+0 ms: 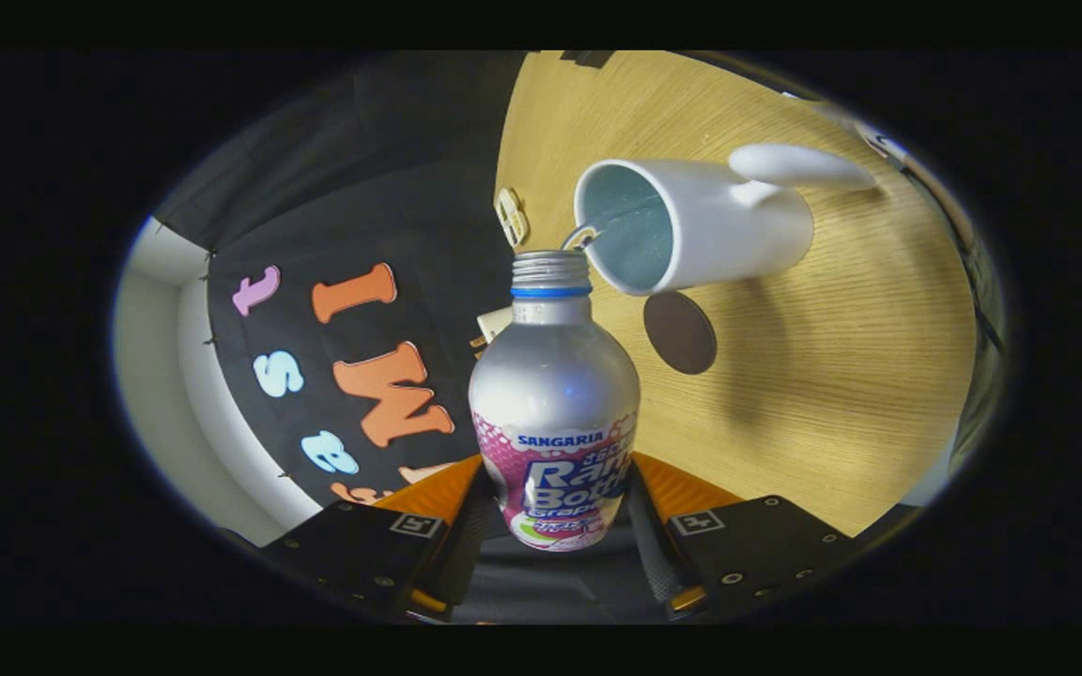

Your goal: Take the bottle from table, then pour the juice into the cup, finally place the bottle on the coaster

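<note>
Resting between gripper (555,526) fingers: bottle (553,404)

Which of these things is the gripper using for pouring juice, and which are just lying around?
For the job:
- bottle, clamped between the fingers of the hand-held gripper, tipped and pouring
- white cup
- round dark coaster

Just lying about:
- small pale block on the wooden table, beyond the bottle
</note>
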Available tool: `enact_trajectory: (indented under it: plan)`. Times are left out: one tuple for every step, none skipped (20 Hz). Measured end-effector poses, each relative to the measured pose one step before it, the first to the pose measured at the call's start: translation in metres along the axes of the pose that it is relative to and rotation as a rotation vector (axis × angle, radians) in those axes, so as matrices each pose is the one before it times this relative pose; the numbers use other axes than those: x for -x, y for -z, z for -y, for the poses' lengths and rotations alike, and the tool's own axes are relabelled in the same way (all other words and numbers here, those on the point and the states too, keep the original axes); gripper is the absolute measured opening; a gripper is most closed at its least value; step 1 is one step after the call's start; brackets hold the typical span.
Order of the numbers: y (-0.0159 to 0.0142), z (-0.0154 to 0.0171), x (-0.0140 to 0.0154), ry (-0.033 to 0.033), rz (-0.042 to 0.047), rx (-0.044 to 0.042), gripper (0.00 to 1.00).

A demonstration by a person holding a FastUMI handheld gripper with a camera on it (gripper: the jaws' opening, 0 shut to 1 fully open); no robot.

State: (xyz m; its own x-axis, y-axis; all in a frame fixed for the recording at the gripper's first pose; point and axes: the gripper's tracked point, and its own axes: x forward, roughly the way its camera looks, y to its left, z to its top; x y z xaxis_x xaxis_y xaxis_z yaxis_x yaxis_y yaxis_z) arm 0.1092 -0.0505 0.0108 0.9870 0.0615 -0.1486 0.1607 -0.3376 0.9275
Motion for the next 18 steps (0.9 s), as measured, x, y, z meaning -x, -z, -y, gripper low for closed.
enact_trajectory:
  plan:
    - [-0.00055,0.00013,0.00116,-0.00244,0.00049,-0.01071,0.73]
    - [0.00005,-0.00044,-0.00142,0.0004,0.00379,-0.00423,0.72]
    - [-0.0001,0.00127,-0.0003,0.00402,-0.00039,-0.00209,0.72]
    - [-0.00198,-0.00035,0.00115,0.00044,0.00209,-0.00413,0.72]
    - [0.00068,0.00013,-0.00179,0.00174,-0.00075,-0.00478,0.72]
    - [0.00082,-0.00116,-0.00209,0.0023,-0.00081,-0.00341,0.73]
    - [0.00057,-0.00061,-0.00104,0.0007,-0.00041,-0.00232,0.72]
    - [0.00053,-0.00193,-0.00246,0.00091,-0.00075,-0.00268,0.72]
    - [-0.0004,-0.00096,-0.00027,-0.00029,-0.00142,-0.00288,0.73]
    - [0.00065,-0.00076,-0.00023,-0.00305,-0.00002,-0.0028,0.73]
    - [-0.00055,0.00102,-0.00035,-0.00069,-0.00018,-0.00289,0.73]
    - [0.00138,-0.00153,0.00101,-0.00107,-0.00328,-0.00309,0.73]
    - [0.00086,-0.0006,0.00044,-0.00096,-0.00303,-0.00471,0.72]
    - [0.00015,0.00093,0.00271,0.00114,-0.00428,-0.00383,0.73]
    - [0.00126,0.00094,-0.0001,-0.00118,-0.00098,-0.00404,0.72]
    - [-0.00026,0.00231,0.00097,-0.00065,-0.00008,-0.00245,0.72]
    - [0.00006,0.00129,0.00154,0.00286,0.00114,-0.0033,0.72]
    - [0.00107,0.00076,-0.00024,-0.00126,0.00127,-0.00556,0.73]
